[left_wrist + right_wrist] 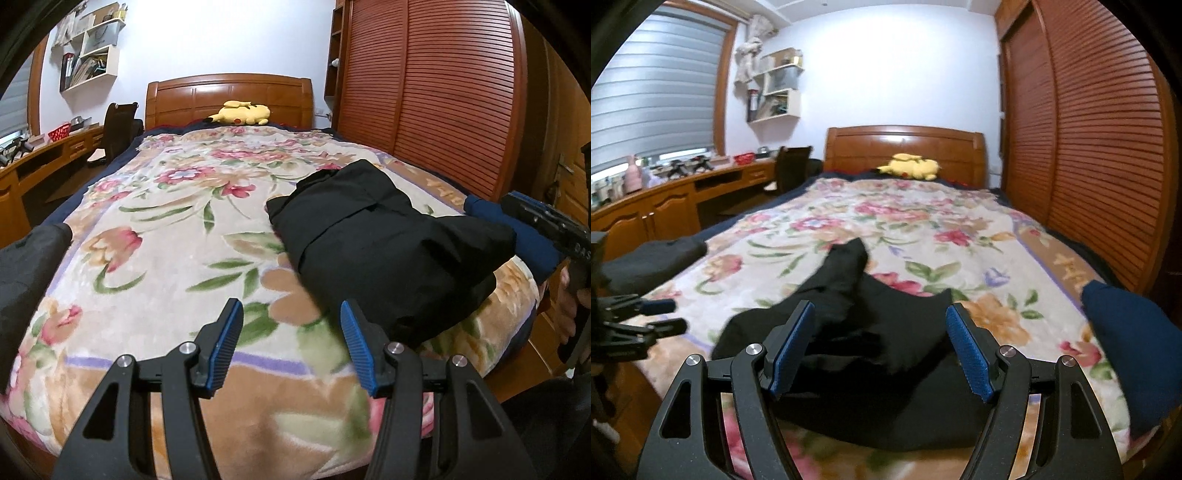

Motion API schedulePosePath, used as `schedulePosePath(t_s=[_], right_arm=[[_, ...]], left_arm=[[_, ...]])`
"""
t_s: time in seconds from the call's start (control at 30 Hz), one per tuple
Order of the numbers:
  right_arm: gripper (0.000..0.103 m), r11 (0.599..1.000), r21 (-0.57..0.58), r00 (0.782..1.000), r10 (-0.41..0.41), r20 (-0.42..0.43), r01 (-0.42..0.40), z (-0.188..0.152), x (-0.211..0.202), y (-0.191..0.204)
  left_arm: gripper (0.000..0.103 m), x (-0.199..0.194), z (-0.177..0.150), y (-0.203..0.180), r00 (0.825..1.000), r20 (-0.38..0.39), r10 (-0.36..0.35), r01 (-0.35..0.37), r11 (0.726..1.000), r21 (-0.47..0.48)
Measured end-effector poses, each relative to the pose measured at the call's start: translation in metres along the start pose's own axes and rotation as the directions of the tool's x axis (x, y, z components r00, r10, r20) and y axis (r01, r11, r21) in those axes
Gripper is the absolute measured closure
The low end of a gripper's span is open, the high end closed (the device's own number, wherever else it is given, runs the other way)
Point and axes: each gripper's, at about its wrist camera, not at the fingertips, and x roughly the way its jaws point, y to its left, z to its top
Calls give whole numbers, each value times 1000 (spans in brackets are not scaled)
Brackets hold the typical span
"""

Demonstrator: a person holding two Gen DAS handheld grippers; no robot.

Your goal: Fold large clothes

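Left wrist view: left gripper, ribbed blue pads spread over plush floral blanket, nothing between. Soft black garment lies bunched at two o'clock near the bed's foot edge. Right gripper stands wide above it, empty.

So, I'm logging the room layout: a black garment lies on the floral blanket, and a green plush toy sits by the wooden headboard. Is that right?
Not quite. The plush toy is yellow, not green; the left wrist view shows it plainly. The rest holds: the black garment lies on the floral blanket, and the toy sits by the wooden headboard.
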Motion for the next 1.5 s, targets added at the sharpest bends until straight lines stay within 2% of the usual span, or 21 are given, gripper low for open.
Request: schedulePosePath(t_s=[0.2,0.43,0.47,0.57,0.6,0.77,0.87,1.1,1.2,1.27,1.37,1.43,1.47,1.5], right_arm=[[28,996,-27,994,86,-61,-88,-10,17,25],[28,990,-86,986,96,-135,-109,-26,38,43],[32,989,-92,985,99,-144,-113,-29,40,44],[68,983,-121,979,117,-169,-139,-35,45,44],[75,981,-138,978,113,-175,-138,-36,45,43],[86,975,-174,976,104,-190,-138,-33,46,32],[93,969,-228,982,54,-179,-95,-30,42,24],[95,955,-295,987,-72,-143,27,-9,21,-19],[95,953,-293,978,-128,-166,75,-21,25,-43],[95,959,-268,964,-152,-218,90,-37,38,-60],[95,977,-201,957,-128,-260,76,-54,47,-73],[93,982,-170,961,-119,-251,77,-57,43,-74],[88,986,-147,963,-112,-245,78,-56,40,-75],[78,990,-115,963,-111,-244,85,-56,37,-77]], left_arm=[[49,-1,-1,-3,1000,2,1,-1,1000,6],[49,-4,-2,-8,1000,9,-3,3,1000,18],[49,-4,-2,-8,1000,10,-5,5,1000,19],[49,-5,-2,-9,1000,16,-17,16,1000,21],[49,-5,-2,-9,1000,19,-24,24,999,22],[49,3,5,-8,998,27,-53,52,998,19],[49,12,8,-8,997,23,-67,67,998,20],[49,32,23,-25,993,22,-118,117,991,60],[49,40,33,-34,988,30,-149,147,986,75],[49,47,39,-38,985,32,-169,167,983,77],[49,58,45,-47,978,35,-208,204,976,80],[49,64,46,-51,974,30,-223,220,972,85],[49,67,45,-53,972,27,-233,230,969,89],[49,70,44,-55,970,22,-242,239,967,94]])
